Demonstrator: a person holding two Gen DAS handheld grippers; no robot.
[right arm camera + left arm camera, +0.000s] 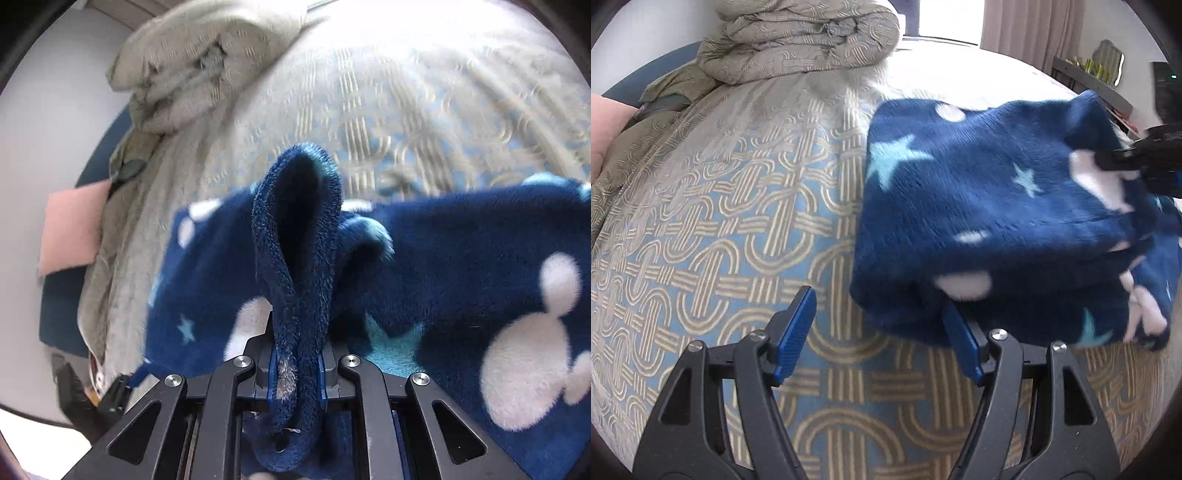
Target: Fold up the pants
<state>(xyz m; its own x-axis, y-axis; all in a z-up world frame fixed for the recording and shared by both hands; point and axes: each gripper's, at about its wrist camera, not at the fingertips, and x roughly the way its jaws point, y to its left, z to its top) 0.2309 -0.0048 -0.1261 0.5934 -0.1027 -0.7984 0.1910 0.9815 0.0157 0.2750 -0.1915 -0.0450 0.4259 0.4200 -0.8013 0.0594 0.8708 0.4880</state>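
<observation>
The pants [997,221] are dark blue fleece with white mouse heads and light blue stars. They lie folded on the patterned bed cover [720,221]. My left gripper [879,325] is open, low over the cover, its right finger touching the near left corner of the pants. My right gripper [297,373] is shut on a thick fold of the pants [299,258] and lifts it; it also shows in the left wrist view [1137,158] at the pants' far right edge.
A rolled quilt [801,40] lies at the far end of the bed. A pink pillow [70,229] sits at the bed's left side. A window and curtain [1027,26] stand behind, with a shelf [1089,74] at the right.
</observation>
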